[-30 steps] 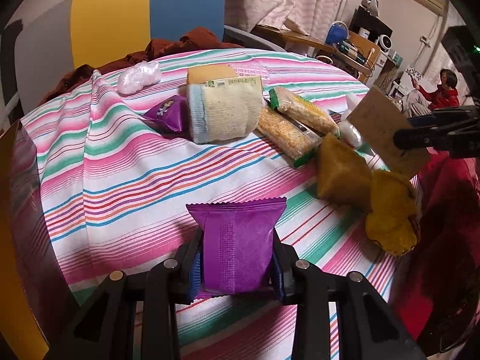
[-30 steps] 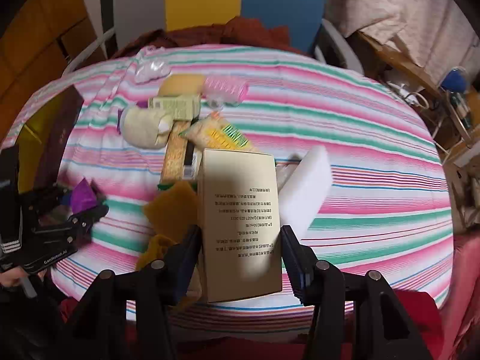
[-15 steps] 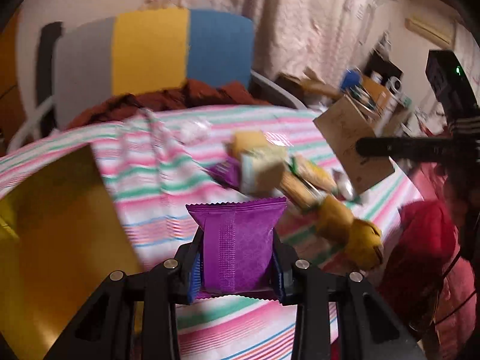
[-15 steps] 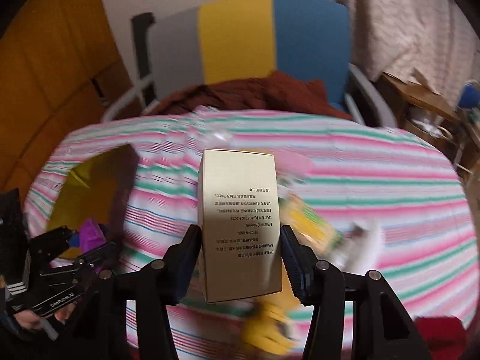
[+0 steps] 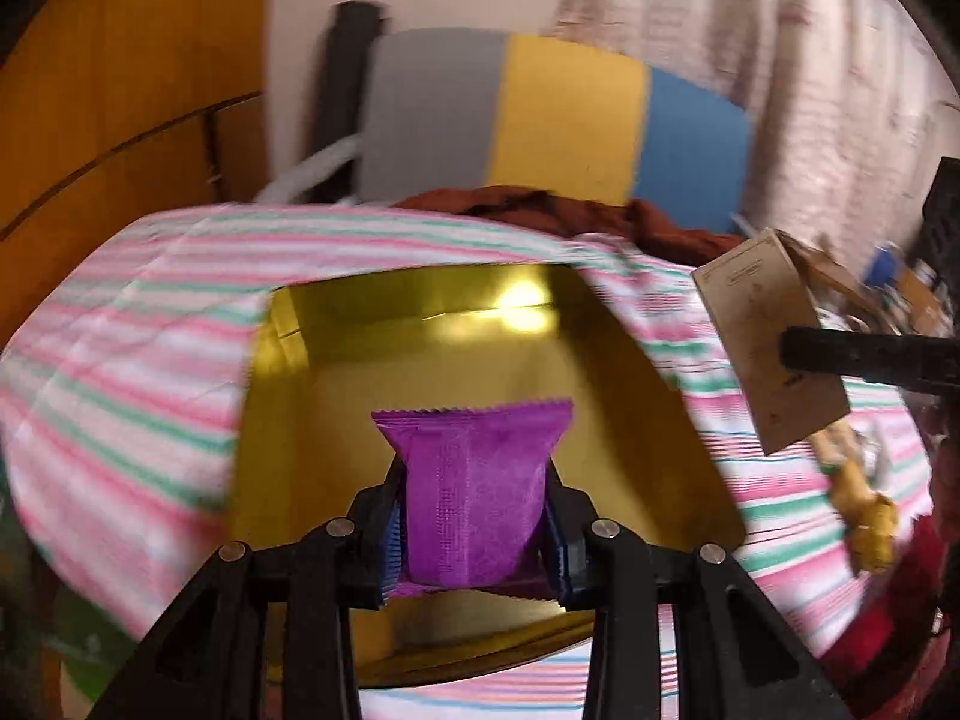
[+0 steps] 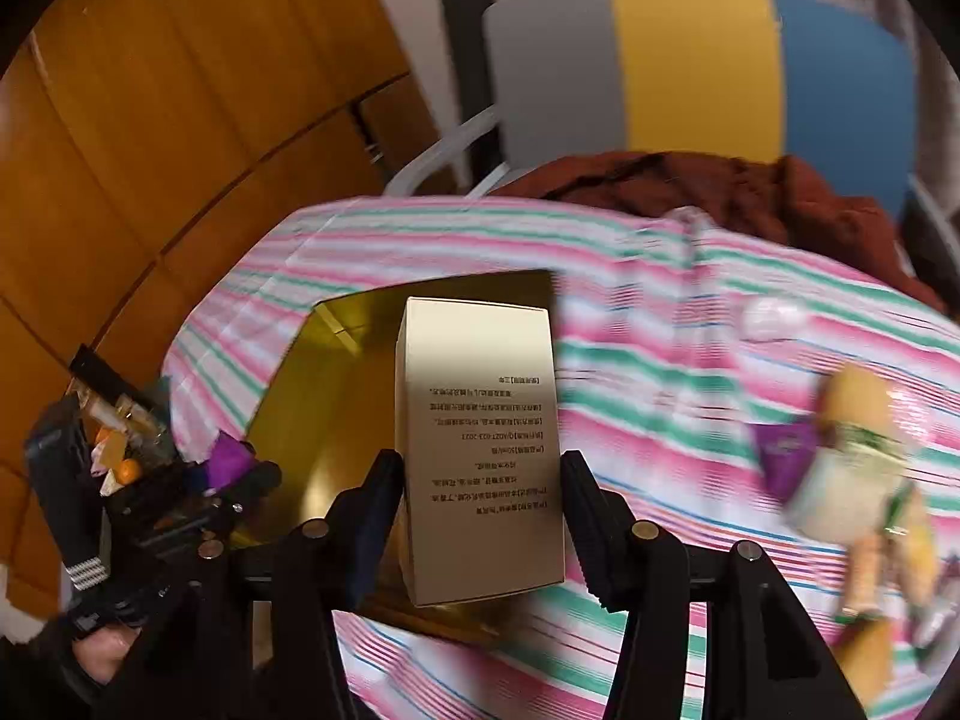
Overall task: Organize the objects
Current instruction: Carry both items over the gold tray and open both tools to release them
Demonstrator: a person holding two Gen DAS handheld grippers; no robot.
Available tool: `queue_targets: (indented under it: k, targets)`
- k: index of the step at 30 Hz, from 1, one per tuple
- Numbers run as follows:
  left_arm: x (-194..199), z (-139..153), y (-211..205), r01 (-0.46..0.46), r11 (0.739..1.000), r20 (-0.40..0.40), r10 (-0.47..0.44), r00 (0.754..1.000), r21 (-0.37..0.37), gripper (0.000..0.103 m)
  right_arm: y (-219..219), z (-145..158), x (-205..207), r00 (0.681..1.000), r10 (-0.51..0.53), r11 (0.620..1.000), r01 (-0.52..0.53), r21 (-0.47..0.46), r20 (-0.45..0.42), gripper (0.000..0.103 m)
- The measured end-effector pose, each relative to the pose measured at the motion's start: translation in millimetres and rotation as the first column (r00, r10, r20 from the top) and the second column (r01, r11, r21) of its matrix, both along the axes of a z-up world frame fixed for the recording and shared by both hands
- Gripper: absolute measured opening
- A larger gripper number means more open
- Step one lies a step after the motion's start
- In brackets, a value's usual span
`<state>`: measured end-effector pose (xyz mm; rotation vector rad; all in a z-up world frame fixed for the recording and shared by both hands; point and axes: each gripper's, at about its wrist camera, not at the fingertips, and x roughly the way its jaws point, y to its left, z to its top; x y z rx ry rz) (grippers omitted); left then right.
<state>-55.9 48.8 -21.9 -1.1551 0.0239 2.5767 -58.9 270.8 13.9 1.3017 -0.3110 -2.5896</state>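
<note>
The left gripper [image 5: 474, 531] is clamped on a purple crinkle-edged foil snack packet [image 5: 474, 492], which hangs over the near half of the shiny gold open-topped box [image 5: 648, 420] set into the pink-and-green striped tablecloth [image 5: 120, 360]. The right gripper [image 6: 477, 516] is closed on a tall beige cardboard carton with printed text [image 6: 480, 444], held upright above the gold box's right side; in the left wrist view the same carton sits tilted just beyond the gold box's right rim.

Both loads look bound for the gold box, and that is the main hazard: two grippers closing on one opening could knock together, jarring either grip. The packet is soft and slick (foil slides easily), so it may slip out early and land on the cloth at the gold box's near edge. The carton, if released upright, could topple across the rim or fall onto the packet. To the right of the gold box, the remaining snack packs [image 6: 852, 474] lie clustered, blurred by motion.
</note>
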Motion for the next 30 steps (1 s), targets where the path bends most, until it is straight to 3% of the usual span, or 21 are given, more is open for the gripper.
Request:
queue_targets:
  k: [5, 8, 10, 17, 19, 30]
  targets:
    - [-4, -22, -41, -0.105, 0.994, 0.061, 0.106, 0.992, -0.027, 0.049, -53, -23, -32, 0.997, 0.044, 0.999, -0.042, -0.029, 0.058, 0.055]
    - [-1, -26, -58, -0.147, 0.989, 0.060, 0.148, 0.987, -0.024, 0.049, -74, -34, -42, 0.994, 0.072, 0.992, -0.063, -0.113, 0.080, 0.058]
    - [1, -24, -64, -0.161, 0.987, 0.053, 0.161, 0.986, -0.006, 0.050, -79, -37, -41, 0.994, 0.074, 0.988, -0.062, -0.141, 0.082, 0.068]
    - [6, -11, -80, -0.206, 0.978, 0.030, 0.205, 0.978, 0.027, 0.051, -90, -36, -19, 0.995, 0.075, 0.997, -0.073, -0.029, 0.059, 0.068]
    - [7, -7, -80, -0.217, 0.975, 0.027, 0.216, 0.976, 0.042, 0.051, -87, -36, -12, 0.996, 0.068, 0.998, -0.067, -0.007, 0.052, 0.073]
    - [18, 9, -52, -0.155, 0.988, -0.024, 0.155, 0.988, 0.008, 0.051, -84, -26, 20, 0.999, 0.020, 0.991, -0.014, 0.130, -0.049, 0.087]
